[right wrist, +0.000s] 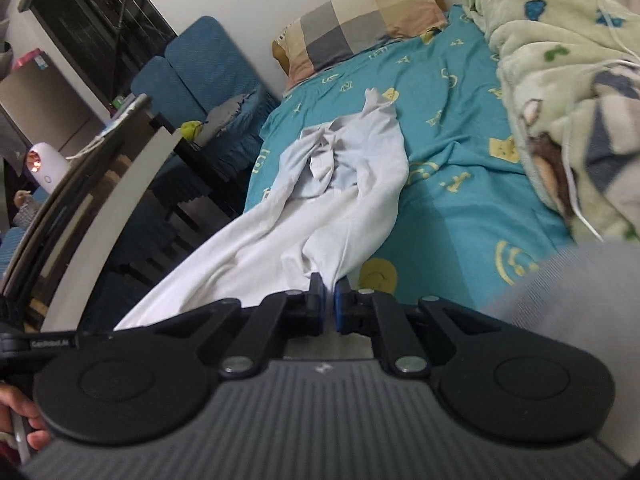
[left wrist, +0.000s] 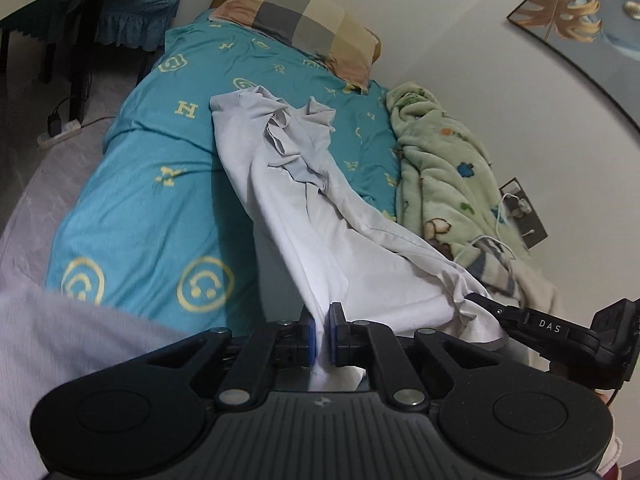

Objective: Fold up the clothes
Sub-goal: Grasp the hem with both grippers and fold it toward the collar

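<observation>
On the bed (left wrist: pixel 140 184), both tongs, left (left wrist: pixel 322 334) & right (right wrist: pixel 328 306), pinch the white shirt (left wrist: pixel 280 184) tight. Pull corners apart evenly, w/ no slack, to lay it flat.

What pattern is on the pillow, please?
Checked blocks of grey, beige and pink on the pillow; right wrist view.

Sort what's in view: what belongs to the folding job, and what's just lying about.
In the job:
- white garment
- left claw, shut on it
- right claw, shut on it

Lying about:
- checked pillow
- green fleece blanket
- teal bedsheet
- white cable
</observation>
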The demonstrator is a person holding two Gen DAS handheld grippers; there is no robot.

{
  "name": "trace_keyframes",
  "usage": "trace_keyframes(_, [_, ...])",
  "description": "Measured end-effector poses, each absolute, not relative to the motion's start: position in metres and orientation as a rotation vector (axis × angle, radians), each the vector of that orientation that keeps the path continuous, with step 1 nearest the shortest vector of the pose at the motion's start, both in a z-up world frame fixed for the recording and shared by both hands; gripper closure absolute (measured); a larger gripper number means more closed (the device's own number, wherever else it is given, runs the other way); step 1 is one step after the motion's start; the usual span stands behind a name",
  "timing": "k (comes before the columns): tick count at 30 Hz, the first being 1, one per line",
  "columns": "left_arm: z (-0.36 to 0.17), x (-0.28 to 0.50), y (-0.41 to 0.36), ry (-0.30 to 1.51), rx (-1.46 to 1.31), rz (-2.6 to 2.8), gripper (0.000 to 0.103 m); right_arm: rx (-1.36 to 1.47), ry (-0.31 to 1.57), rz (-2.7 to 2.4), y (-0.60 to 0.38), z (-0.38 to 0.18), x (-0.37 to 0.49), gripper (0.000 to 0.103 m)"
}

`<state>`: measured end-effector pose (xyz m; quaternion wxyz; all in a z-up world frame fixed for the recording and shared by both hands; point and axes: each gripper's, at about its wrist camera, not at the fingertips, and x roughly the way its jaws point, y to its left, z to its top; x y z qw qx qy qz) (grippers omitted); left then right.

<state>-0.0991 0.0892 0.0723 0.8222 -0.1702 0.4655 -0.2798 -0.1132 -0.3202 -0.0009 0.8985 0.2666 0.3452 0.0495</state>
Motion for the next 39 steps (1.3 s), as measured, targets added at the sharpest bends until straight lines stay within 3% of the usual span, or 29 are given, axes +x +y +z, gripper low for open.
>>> trace_keyframes(7, [0.059,-0.114,0.112,0.97,-0.414,-0.563,0.096,0.563,0.708,0.093,-0.33,-0.006,-0.139,0.095])
trace_keyframes(18, [0.047,-0.05,0.12,0.969,-0.508,-0.512,0.096,0.549,0.769,0.082,-0.334,-0.011,-0.079,0.095])
trace_keyframes(29, [0.031,0.123,0.074,0.899,-0.559,-0.417,0.096,0.653,0.771,0.01,-0.372,-0.022,0.082,0.095])
trace_keyframes(39, [-0.088,0.265,0.056,0.981,-0.592,-0.335,0.095,0.703,0.927,-0.083,-0.4,-0.122,0.224,0.094])
